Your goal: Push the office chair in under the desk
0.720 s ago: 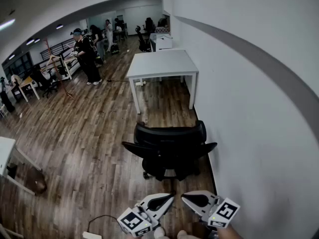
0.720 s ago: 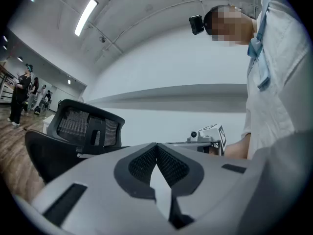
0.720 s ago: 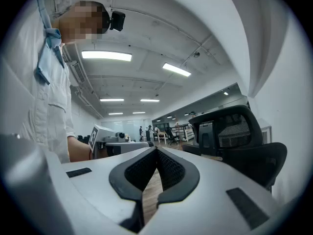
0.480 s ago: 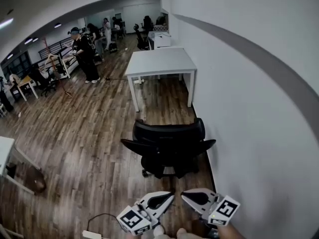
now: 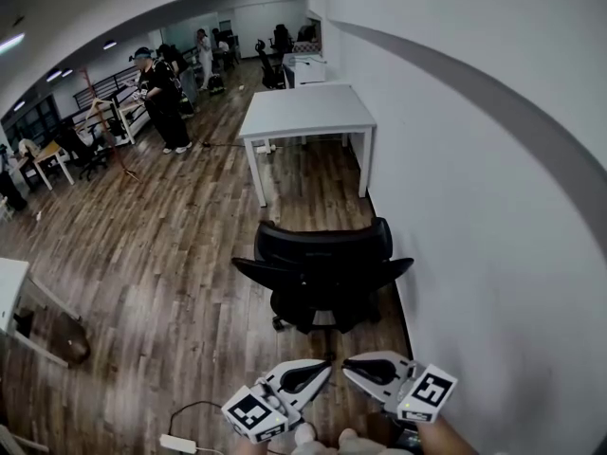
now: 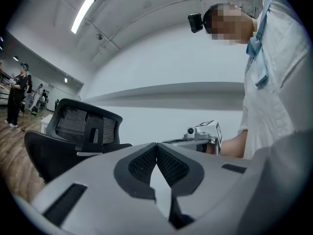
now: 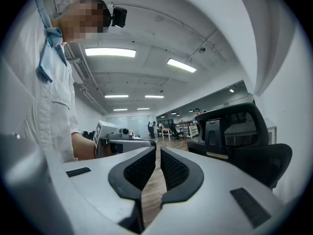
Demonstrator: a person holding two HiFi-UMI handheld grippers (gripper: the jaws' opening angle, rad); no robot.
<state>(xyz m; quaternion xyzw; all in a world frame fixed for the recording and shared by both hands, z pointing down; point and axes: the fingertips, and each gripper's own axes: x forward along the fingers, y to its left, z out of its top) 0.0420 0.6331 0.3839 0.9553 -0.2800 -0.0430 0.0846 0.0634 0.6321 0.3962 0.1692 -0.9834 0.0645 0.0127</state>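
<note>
– Office chair (image 5: 322, 278), where does it stand?

– On the wood floor (image 5: 142, 273), close beside the white wall (image 5: 474, 207). It is well short of the white desk (image 5: 308, 112), with bare floor between the two.

– And how does it look?

– Black all over. It has a curved backrest with a mesh panel and a solid spine down the middle, two armrests jutting out at the sides, and a wheeled base underneath. Its back is turned toward the grippers, and its seat faces the desk.

– Are the grippers on it?

– No, both hang short of it, side by side and apart from the backrest. The left gripper (image 5: 325, 366) has its jaws shut, the pads meeting with nothing in them. The right gripper (image 5: 349, 365) is closed too: only a thin sliver of floor shows between its pads, and it holds nothing.

– Anything else around?

– People stand far down the room, near other tables.
</note>
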